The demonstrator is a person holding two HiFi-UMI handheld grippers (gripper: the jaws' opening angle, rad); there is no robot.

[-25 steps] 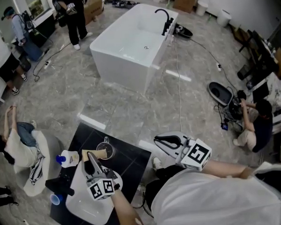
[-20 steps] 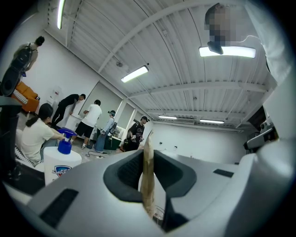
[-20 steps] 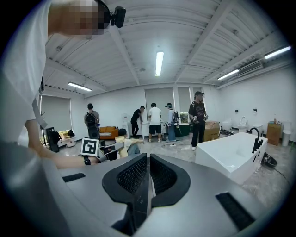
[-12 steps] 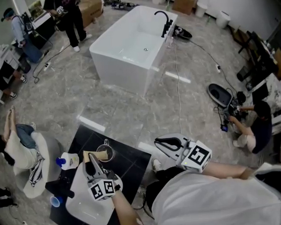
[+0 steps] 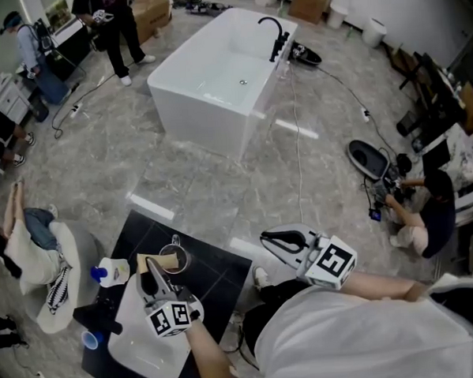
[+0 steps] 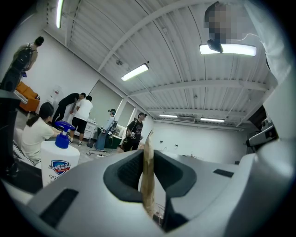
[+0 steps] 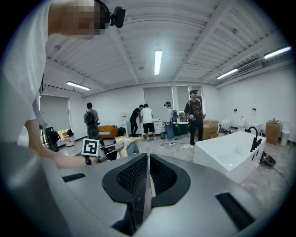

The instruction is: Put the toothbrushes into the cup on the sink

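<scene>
In the head view the left gripper (image 5: 154,269) is over the white sink (image 5: 138,355), and its tan toothbrush (image 5: 163,260) ends just beside the cup (image 5: 177,254). In the left gripper view the jaws clamp this toothbrush, which stands on edge between them. In the right gripper view the right gripper (image 7: 147,159) has its jaws together, with nothing between.

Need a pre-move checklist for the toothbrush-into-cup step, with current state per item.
1. Left gripper clamped on toothbrush: ok.
2. Cup upright beside the sink: ok.
3. Toothbrush end lined up over the cup's mouth: cannot tell; they overlap in the head view.
4. Right gripper shut, empty, away from the sink: ok.
5. Soap bottle apart from the cup: ok.
</scene>
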